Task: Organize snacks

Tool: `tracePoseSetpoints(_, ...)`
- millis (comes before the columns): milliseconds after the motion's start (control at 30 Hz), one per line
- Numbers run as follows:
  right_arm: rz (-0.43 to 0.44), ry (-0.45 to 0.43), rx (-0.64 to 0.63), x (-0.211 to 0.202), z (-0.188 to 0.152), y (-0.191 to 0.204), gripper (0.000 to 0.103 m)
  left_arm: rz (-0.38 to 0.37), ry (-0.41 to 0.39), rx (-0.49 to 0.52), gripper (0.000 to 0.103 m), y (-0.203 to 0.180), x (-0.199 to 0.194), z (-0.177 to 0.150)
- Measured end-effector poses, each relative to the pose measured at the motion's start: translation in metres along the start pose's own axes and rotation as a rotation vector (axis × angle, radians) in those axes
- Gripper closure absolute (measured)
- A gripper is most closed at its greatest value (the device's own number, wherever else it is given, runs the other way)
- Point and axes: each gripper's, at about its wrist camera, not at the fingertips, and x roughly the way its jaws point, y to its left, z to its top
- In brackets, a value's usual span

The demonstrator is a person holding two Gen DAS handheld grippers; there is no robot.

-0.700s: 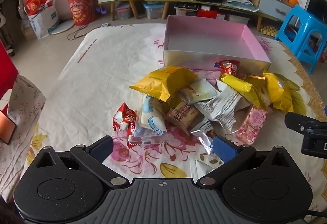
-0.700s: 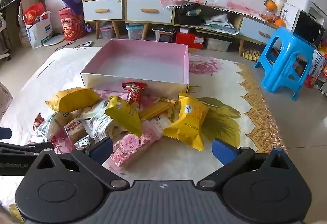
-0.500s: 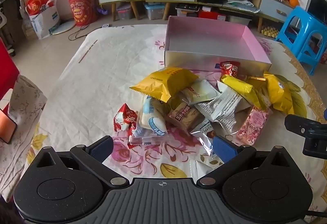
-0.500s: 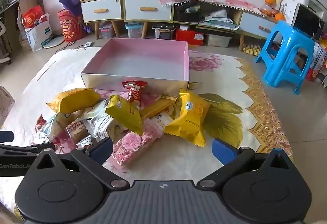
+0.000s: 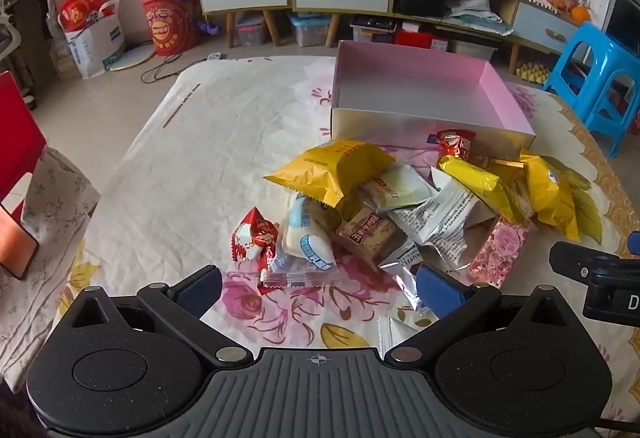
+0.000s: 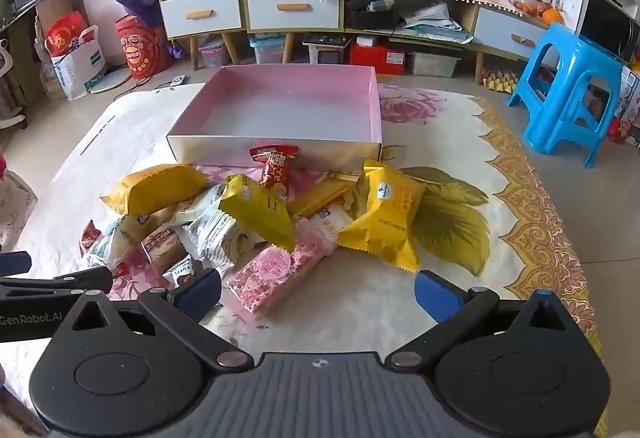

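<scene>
The snack packets (image 6: 256, 226) lie heaped in the middle of the right wrist frame, just below the empty pink box (image 6: 280, 114). They look light, soft and crinkly, with slick foil that may slip. Both the left gripper (image 5: 318, 288) and the right gripper (image 6: 318, 290) stand wide and empty; a pinch across a packet's puffed middle or sealed edge seems safest.

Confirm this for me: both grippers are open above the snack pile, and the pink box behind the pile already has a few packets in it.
Not quite. The pink box is empty, as the right wrist view shows. The rest holds: left gripper and right gripper are open, and the snack pile lies in front of the box.
</scene>
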Motion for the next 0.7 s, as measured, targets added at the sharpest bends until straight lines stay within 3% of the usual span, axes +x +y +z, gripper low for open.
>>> tracePoseSetpoints(700,0.005,-0.005,0.008,-0.0018,0.0005,0.0006,0.008,0.005,-0.002,0.001,0.000,-0.0006,-0.0002,-0.0002)
